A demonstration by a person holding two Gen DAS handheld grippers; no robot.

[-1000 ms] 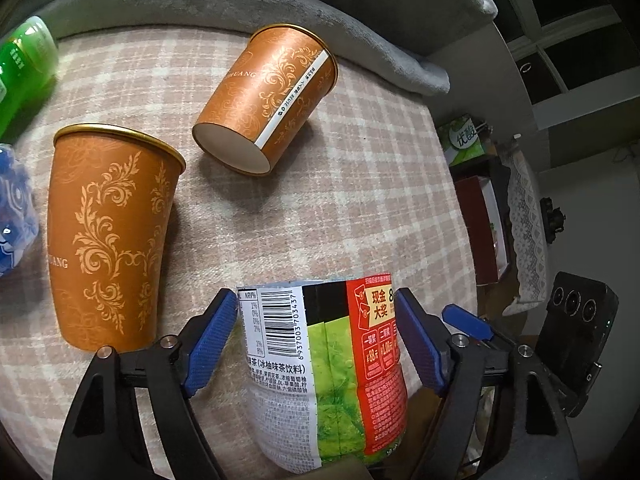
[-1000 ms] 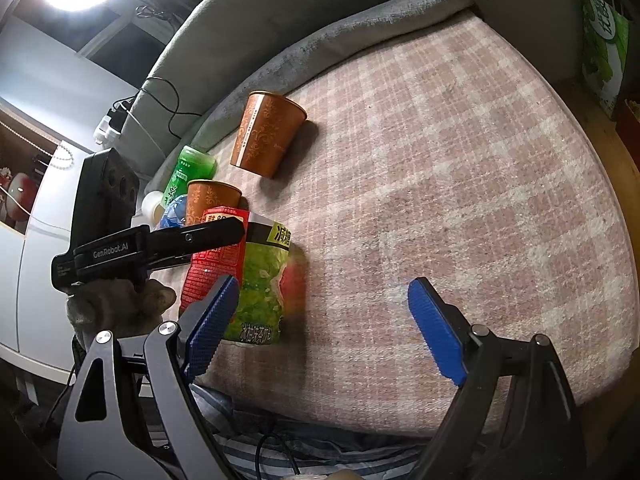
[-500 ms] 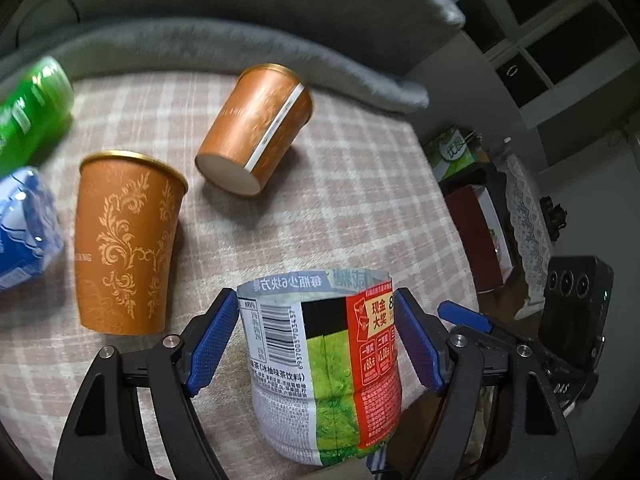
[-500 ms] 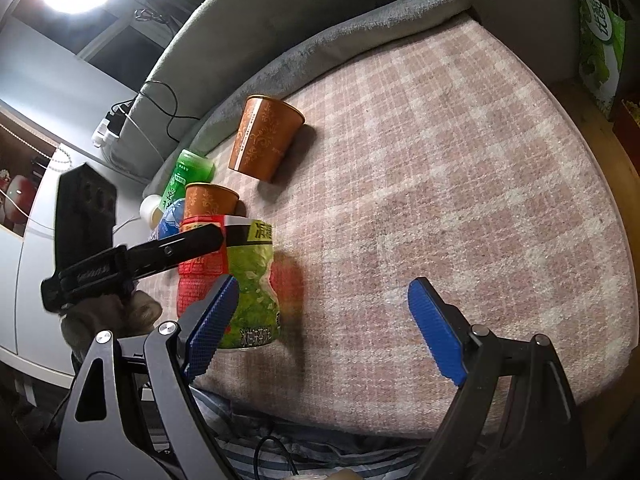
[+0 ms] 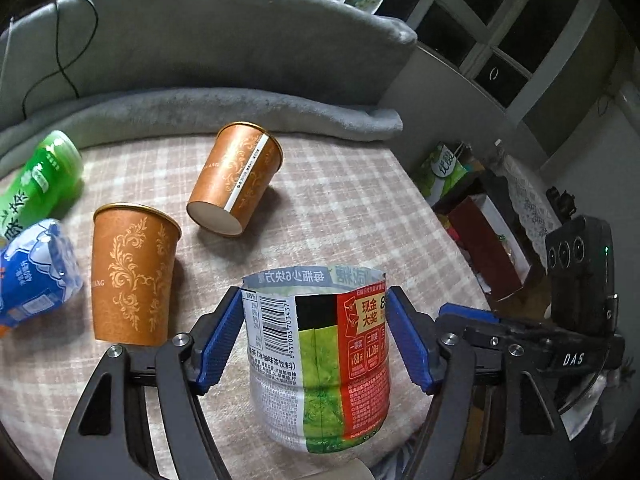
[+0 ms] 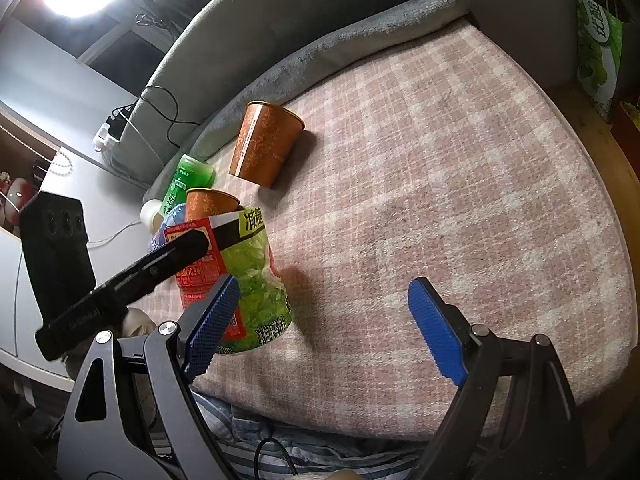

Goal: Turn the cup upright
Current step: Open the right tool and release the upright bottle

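Note:
A cut-off plastic bottle cup (image 5: 320, 360) with a green and red label stands upright, open end up, on the plaid cloth. My left gripper (image 5: 316, 336) is shut on it, blue pads pressing both sides near its rim. It also shows in the right wrist view (image 6: 244, 280) with the left gripper's black arm across it. An orange paper cup (image 5: 134, 276) stands upright to its left. A second orange cup (image 5: 236, 178) lies on its side farther back, base toward me. My right gripper (image 6: 324, 328) is open and empty, to the right of the bottle cup.
A green bottle (image 5: 38, 180) and a blue-labelled bottle (image 5: 32, 272) lie at the left edge. A grey blanket (image 5: 200, 108) rolls along the back of the plaid surface (image 6: 460, 184). Boxes and a green bag (image 5: 444, 168) sit on the floor to the right.
My left gripper has tilted the bottle cup upright and drawn back, so more of the surface and both orange cups show. The right gripper has stayed still and open.

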